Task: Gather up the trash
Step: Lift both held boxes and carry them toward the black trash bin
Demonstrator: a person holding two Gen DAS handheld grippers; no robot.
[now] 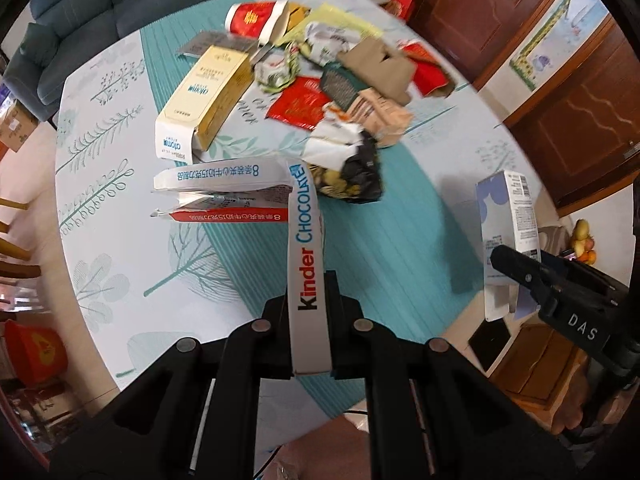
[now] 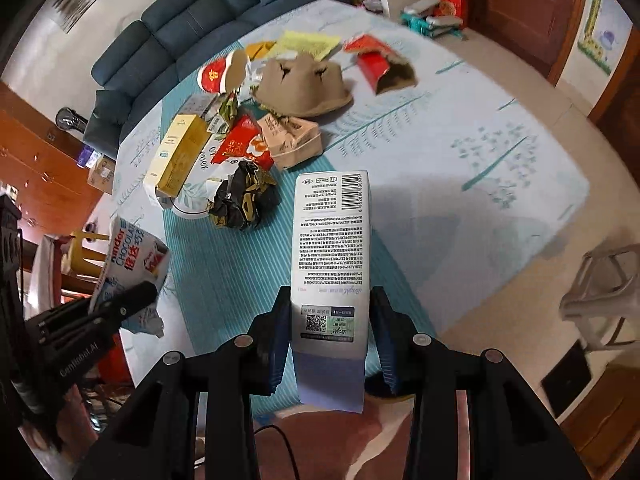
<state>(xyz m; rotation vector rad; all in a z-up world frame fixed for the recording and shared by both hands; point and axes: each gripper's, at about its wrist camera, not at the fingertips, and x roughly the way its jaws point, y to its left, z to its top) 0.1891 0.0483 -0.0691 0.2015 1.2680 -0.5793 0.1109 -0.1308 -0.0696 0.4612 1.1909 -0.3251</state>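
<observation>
My left gripper (image 1: 310, 300) is shut on a flattened white Kinder Chocolate box (image 1: 304, 240), held above the table; its torn end (image 1: 224, 196) sticks out to the left. In the right wrist view the same Kinder box (image 2: 132, 260) hangs at the left in that gripper (image 2: 132, 300). My right gripper (image 2: 330, 312) is shut on a tall white carton (image 2: 332, 248) with small print and a barcode, also lifted off the table. The left wrist view shows the carton (image 1: 508, 232) at the right edge, pinched by the right gripper (image 1: 508, 268).
A heap of trash lies farther back on the teal patterned tablecloth (image 2: 440, 160): a yellow box (image 1: 208, 96), a red cup (image 1: 252, 18), a crumpled black wrapper (image 2: 244, 200), a brown paper bag (image 2: 304, 84), red packets (image 2: 380, 62). A blue sofa (image 2: 180, 20) stands behind; a white stool (image 2: 604, 284) stands right.
</observation>
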